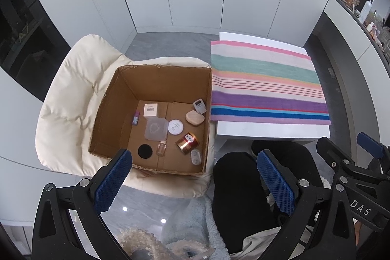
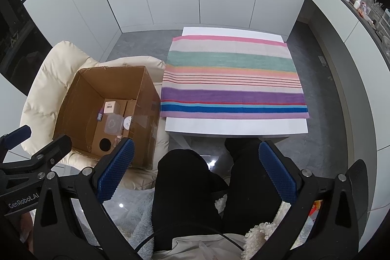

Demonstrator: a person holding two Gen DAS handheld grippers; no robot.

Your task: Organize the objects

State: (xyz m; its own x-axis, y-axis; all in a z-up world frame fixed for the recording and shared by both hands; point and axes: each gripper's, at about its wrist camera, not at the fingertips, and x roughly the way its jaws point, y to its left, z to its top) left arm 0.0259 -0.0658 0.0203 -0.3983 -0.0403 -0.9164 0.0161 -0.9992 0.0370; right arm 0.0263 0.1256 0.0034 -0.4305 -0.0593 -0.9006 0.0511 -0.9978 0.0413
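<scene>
Both grippers are hanging up high with jaws gaping wide, left gripper and right gripper gripping nothing at all. The box is sitting on a cream chair beside the tabletop, with a gold can, round tin and other bits lying inside. Striped towel is covering the tabletop.

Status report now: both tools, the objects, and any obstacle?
Left tool open, empty. Right tool open, empty. Small objects all inside cardboard box on cream chair; striped towel bare. Nothing blocks the box.
</scene>
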